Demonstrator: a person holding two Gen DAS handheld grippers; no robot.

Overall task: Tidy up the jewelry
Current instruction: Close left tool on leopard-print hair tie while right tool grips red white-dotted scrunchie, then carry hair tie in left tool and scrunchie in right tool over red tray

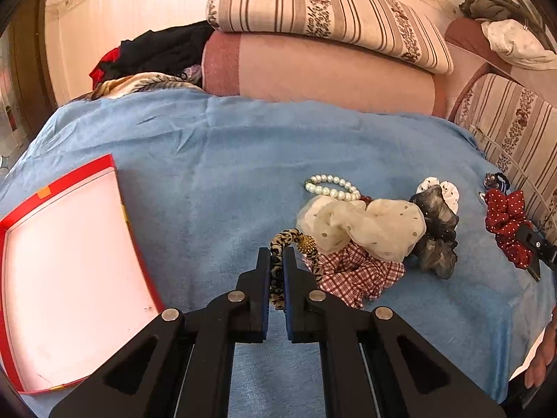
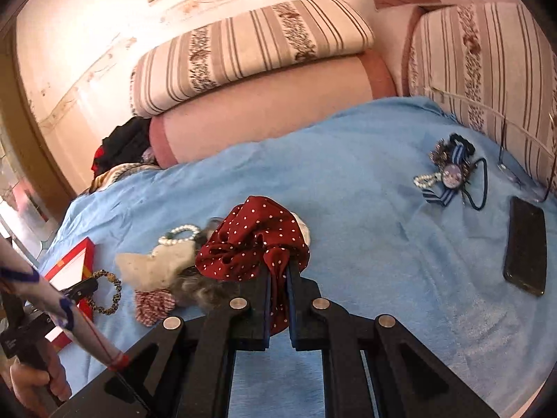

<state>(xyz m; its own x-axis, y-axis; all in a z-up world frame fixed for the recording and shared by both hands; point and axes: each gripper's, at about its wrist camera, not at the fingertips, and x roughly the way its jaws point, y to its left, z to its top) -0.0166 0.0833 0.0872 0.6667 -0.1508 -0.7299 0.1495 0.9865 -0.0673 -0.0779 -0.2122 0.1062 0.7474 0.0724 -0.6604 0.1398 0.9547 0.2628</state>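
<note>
Both claws are loaded rn. Left gripper is pinched narrow on the leopard hair tie, the one w/ the gold bead, at the near edge of the pile. Right gripper is clamped narrow on the red dotted scrunchie, which bunches up over its tips, so prob lifted a bit but can't say for sure.

Progress, imo: barely started. The red box sits on the left of the blue blanket and its white inside looks bare, nothing dropped in yet as far as I can see. So these two would be the first pieces going in.

Still left on the blanket: pearl bracelet at the far side of the pile, cream scrunchie touching it, checked scrunchie under that one, grey scrunchie just to the right. Then far right, well apart from the rest, a striped ribbon hair tie w/ a small pearl loop beside it.

Other stuff: black phone on the right near that ribbon tie, striped cushions at the far side, dark clothes far left.

In the way: nothing much btw the left claw and the box. Right claw has to cross over the whole pile and the left arm to reach it, so snagging the cream one is the risk.
</note>
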